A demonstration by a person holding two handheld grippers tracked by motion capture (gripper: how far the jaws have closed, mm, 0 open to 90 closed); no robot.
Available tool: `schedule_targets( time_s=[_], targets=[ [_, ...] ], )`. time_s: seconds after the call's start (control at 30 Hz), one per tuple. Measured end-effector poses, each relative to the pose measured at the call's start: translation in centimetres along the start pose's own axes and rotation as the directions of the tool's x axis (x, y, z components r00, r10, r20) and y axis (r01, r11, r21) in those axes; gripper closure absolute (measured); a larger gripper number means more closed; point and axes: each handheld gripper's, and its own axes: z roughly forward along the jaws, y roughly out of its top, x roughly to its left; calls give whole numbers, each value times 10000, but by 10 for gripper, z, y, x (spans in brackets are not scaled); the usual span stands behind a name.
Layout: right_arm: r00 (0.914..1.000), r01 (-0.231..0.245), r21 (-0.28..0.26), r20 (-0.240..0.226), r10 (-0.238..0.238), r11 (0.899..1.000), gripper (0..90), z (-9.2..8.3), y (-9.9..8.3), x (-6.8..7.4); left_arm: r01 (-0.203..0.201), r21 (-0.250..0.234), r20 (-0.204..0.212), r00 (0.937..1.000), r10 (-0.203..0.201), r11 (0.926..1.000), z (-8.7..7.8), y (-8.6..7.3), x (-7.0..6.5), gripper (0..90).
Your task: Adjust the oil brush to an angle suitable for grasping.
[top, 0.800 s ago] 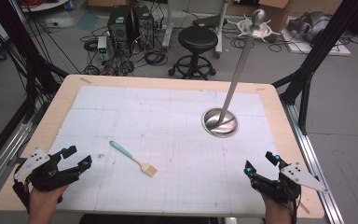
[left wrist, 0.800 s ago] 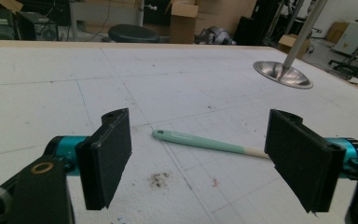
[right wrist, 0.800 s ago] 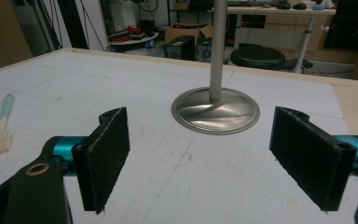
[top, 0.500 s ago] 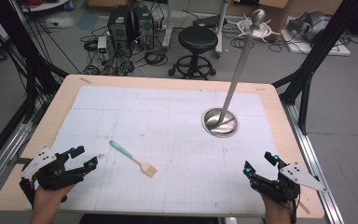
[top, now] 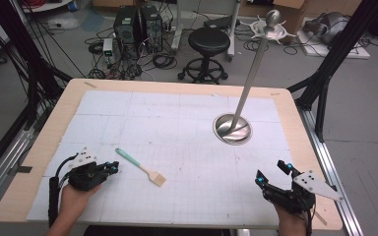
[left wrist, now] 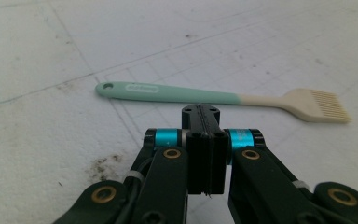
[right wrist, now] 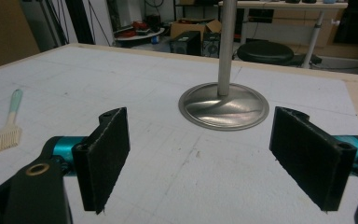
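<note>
- The brush (top: 141, 166) lies flat near the worktop's front edge, toward its left corner, handle free for grasping.
- The left gripper (top: 112, 168), jaws pressed together, points at that handle from just beside it.
- The right gripper (top: 272, 174), jaws spread, empty, waits at the front right corner.

Count on the white gridded table mat (top: 177, 128): one pastry brush with a mint-green handle and cream bristles (top: 141, 166) near the front-left corner, one polished metal stand with a round base and tall pole (top: 233, 129) toward the back-right. Two black two-jaw grippers, one at the front-left (top: 112, 167), one at the front-right (top: 271, 173). Off the table beyond the back edge: one black round stool (top: 207, 42).
</note>
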Motion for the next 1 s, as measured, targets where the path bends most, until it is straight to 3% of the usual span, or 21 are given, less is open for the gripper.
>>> schedule_targets(
  time_s=[0.17,0.4,0.57,0.6,0.7,0.87,1.0],
  targets=[
    [10000,12,73,-22,-12,10000,193,1,0,-1,76,635,-332,9994,-55,9980,15,4,2,889],
    [9999,26,197,-129,-24,9998,192,2,-1,0,-280,1248,-771,9963,378,9918,38,17,-4,886],
    [9999,34,180,-127,-32,9998,193,1,-1,-1,-124,1311,-1025,9944,260,9913,46,22,-7,871],
    [9999,0,176,-120,2,9998,193,1,-1,-1,-296,1420,-1117,9927,458,9894,49,25,-8,871],
    [9999,15,165,-124,-13,9999,193,1,-1,-2,-348,1439,-1152,9920,517,9890,52,28,-8,869],
    [10000,10,176,-96,-8,9998,193,1,-1,-2,-10,1202,-1172,9930,152,9927,61,31,-6,870],
    [10000,-25,205,-94,27,9998,193,1,-1,-2,-98,1165,-1146,9931,232,9931,70,39,-9,873]
  ],
)
